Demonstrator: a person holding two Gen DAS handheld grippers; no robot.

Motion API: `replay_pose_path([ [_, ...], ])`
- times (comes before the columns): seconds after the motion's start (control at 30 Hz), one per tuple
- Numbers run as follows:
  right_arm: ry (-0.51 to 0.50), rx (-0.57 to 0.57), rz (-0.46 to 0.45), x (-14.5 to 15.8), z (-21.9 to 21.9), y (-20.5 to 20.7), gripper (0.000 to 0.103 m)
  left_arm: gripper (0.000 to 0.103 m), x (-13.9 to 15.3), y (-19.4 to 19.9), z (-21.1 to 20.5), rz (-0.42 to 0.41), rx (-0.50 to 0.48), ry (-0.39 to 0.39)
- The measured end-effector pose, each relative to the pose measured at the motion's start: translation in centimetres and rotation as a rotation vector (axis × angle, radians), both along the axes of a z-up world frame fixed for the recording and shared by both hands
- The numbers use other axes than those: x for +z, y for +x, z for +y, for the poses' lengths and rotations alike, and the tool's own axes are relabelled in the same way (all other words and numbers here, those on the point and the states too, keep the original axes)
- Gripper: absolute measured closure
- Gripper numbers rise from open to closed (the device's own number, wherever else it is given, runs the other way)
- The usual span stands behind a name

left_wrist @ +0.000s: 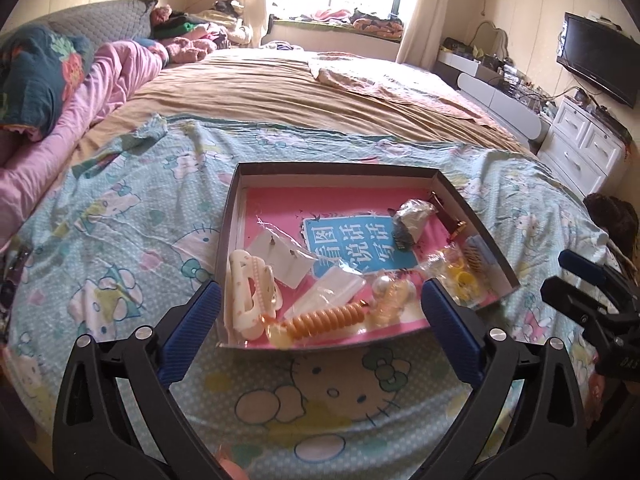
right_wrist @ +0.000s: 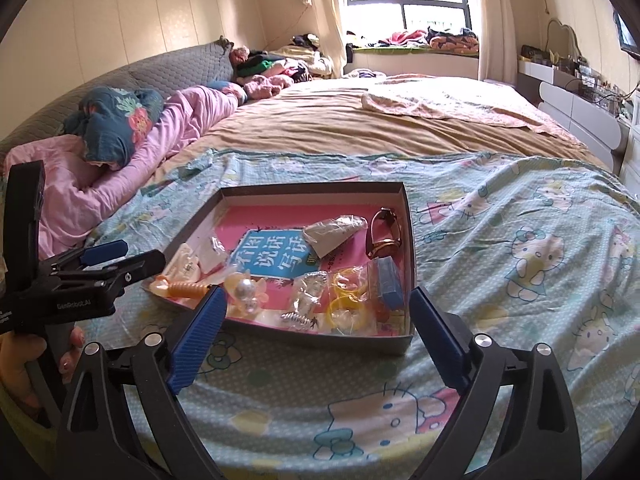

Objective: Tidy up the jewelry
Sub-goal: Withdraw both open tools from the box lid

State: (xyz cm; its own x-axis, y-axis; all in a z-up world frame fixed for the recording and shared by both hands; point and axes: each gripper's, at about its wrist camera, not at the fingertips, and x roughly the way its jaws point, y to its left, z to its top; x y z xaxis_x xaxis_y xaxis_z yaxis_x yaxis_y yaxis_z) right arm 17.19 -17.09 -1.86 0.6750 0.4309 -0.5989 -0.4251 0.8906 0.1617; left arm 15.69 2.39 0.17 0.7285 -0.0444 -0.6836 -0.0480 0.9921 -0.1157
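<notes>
A shallow grey box [left_wrist: 340, 169] [right_wrist: 312, 189] with a pink liner lies on the bed. It holds a cream hair claw [left_wrist: 250, 296], an orange spiral hair tie [left_wrist: 326, 319] [right_wrist: 188, 290], an earring card [left_wrist: 280, 258], pearl beads [left_wrist: 382, 285] [right_wrist: 244, 290], yellow rings [left_wrist: 464, 280] [right_wrist: 348, 304], a gold bangle [right_wrist: 385, 232], a blue box [right_wrist: 388, 278] and a grey bag [left_wrist: 414, 216] [right_wrist: 334, 232]. My left gripper [left_wrist: 322, 304] is open and empty at the box's near edge. My right gripper [right_wrist: 316, 308] is open and empty over the box's near right part.
The box sits on a Hello Kitty sheet [left_wrist: 120, 216] [right_wrist: 520, 240]. A pink quilt [left_wrist: 80, 96] and pillow lie at the left. A white dresser [left_wrist: 588, 148] and TV [left_wrist: 600, 56] stand at the right. The other gripper shows at each view's side, the right one [left_wrist: 592, 304] and the left one [right_wrist: 92, 276].
</notes>
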Motion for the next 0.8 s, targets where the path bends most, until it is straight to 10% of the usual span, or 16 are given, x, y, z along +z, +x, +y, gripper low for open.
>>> replay_pose_path([
  [0.8, 0.002, 0.008, 0.042, -2.1, 0.0, -6.0, 0.005, 0.010, 0.3, -9.2, -0.1, -0.031, 0.023, 0.011],
])
